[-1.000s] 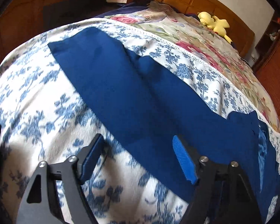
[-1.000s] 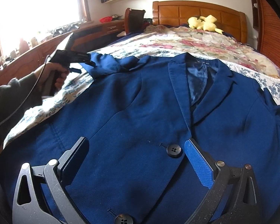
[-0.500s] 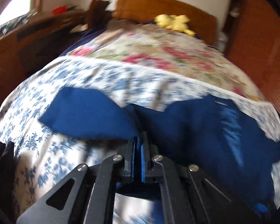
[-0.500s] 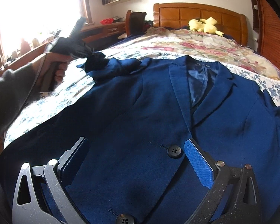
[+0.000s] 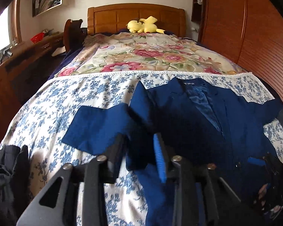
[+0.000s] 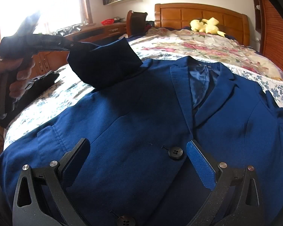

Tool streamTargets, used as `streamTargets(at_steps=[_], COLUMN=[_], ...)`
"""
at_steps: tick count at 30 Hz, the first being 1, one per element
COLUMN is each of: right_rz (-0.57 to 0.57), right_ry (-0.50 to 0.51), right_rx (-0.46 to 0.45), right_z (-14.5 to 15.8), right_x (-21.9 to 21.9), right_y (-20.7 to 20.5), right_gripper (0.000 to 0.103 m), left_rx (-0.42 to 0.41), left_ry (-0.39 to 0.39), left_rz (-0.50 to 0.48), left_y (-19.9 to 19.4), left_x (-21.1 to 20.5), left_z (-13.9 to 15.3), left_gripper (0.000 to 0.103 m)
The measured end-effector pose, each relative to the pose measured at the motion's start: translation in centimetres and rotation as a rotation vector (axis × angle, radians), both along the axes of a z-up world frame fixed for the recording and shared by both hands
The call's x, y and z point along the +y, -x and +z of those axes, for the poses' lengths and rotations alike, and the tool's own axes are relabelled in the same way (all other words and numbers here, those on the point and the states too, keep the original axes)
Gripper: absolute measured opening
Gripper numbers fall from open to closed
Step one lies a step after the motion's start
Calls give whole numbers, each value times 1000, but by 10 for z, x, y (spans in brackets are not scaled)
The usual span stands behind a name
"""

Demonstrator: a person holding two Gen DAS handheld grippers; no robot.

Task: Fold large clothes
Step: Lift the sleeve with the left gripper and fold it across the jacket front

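We've got the left gripper (image 6: 73, 45) pinching the blazer sleeve (image 6: 103, 66) upper left, right gripper (image 6: 137, 162) wide open, empty, so lay it flat across the chest.

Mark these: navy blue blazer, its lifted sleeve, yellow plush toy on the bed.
navy blue blazer (image 6: 141, 131), right wrist view, front panel left of the buttons
lifted sleeve (image 6: 105, 66), right wrist view, middle of the raised fabric
yellow plush toy (image 5: 143, 25), left wrist view, body
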State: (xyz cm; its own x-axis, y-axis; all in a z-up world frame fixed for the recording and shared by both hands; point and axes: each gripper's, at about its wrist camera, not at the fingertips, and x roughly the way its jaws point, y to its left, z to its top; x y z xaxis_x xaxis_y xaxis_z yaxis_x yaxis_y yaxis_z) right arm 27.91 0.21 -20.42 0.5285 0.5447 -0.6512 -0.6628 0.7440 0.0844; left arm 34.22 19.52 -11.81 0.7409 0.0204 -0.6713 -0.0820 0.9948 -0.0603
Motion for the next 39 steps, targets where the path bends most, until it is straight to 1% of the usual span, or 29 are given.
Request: streamTargets(at_steps=[1,3,5,8,10,17,21,28,33,34,35,36,37,38,39], right_rz=[0,0,2,6,7,7,12,20,21,21,21,22,23,23,23], right_ry=[0,-2,0,5,5,2,1,-4,-4,-4,-3,-1,2,4,5], right_rx=[0,-1,1,4,4,10,20,44,44,44,44,44,44,42,41], right_z=[0,0,-1,-2,-2,-2,-2,-4,-4,-4,-5,-5,-5,-5,-5], right_x=[0,-1,0,1,0,-1,0,-1,-1,-1,0,0,0,0,0], right_y=[0,0,0,0,-1,1,-1,-4,-4,-4,-4,-4,-4,-4,-4], right_gripper=[103,103,103,103,103,103,103,103,103,103,103,103,103,103,103], left_rx=[-7,-20,-30,-8,7,78,113,150,178,183,187,199,210,213,199], left_ry=[7,21,10,-28,-31,19,45,84,35,28,30,9,-3,-12,-23], left_rz=[7,19,50,97,128,240,283,318,329,319,307,313,310,307,306], left_y=[5,9,11,0,-7,-44,-60,-74,-78,-79,-80,-81,-81,-81,-79], left_x=[4,14,24,47,62,121,142,155,148,145,143,139,135,131,124], left_z=[0,-1,-7,-24,-36,-84,-104,-122,-126,-126,-125,-123,-119,-115,-105], left_gripper=[39,41,43,47,50,51,51,51,51,39,31,23,10,7,6])
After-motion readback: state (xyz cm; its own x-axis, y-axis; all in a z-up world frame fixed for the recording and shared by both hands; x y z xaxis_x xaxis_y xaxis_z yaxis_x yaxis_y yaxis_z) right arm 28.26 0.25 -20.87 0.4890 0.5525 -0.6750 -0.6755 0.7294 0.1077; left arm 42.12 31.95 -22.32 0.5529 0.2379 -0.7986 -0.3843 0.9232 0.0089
